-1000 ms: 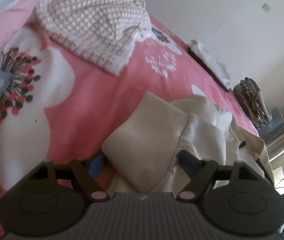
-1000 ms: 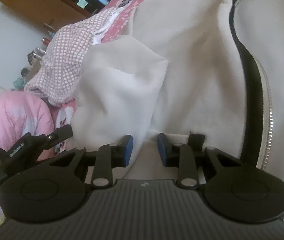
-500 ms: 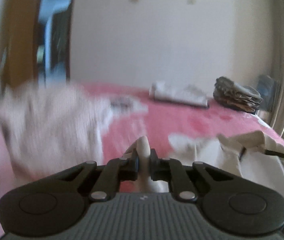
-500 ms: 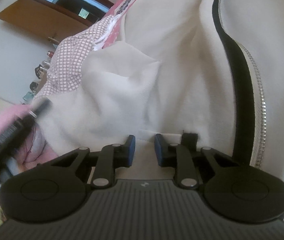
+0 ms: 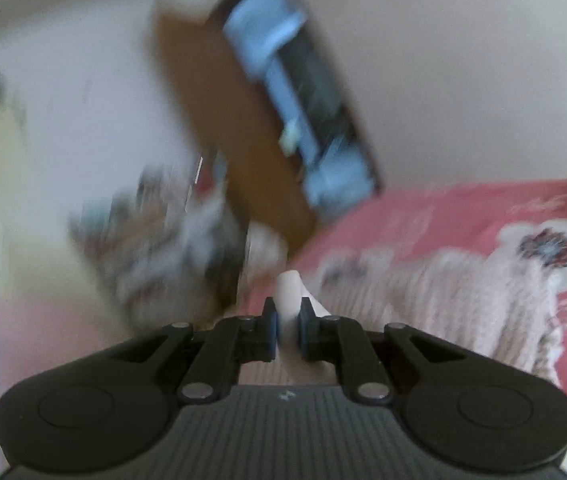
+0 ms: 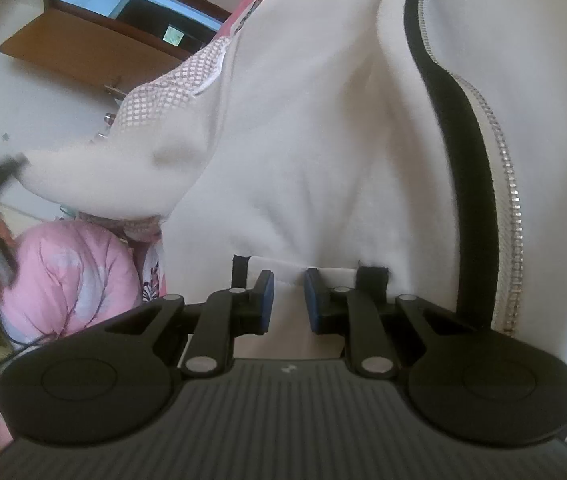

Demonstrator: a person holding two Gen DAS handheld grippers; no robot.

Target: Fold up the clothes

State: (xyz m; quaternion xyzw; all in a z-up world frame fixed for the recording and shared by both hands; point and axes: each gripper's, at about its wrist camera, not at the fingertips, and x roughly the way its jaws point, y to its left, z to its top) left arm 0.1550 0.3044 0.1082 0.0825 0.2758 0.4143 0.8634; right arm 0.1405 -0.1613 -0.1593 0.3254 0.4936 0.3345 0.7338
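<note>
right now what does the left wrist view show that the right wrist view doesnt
Only the left wrist view shows the left gripper shut on a tip of the cream jacket, and the flowered pink bedspread.

Only the right wrist view shows the jacket's zipper, its black trim, and the right gripper, jaws apart around the hem.

Both show the checked garment and the wooden door.

**Matte black tools with blue pads**

The left tool (image 5: 287, 328) was matte black, with two round discs at the lower corners of the frame, a ribbed grey panel between them, silver rivets on angled link arms, and blue pads (image 5: 271, 328) lining its fingers. The right tool (image 6: 288, 300) had the same build: black discs, grey ribbing, silver rivets, blue pads (image 6: 268, 300). A small pale logo sat at each panel's top centre.
</note>
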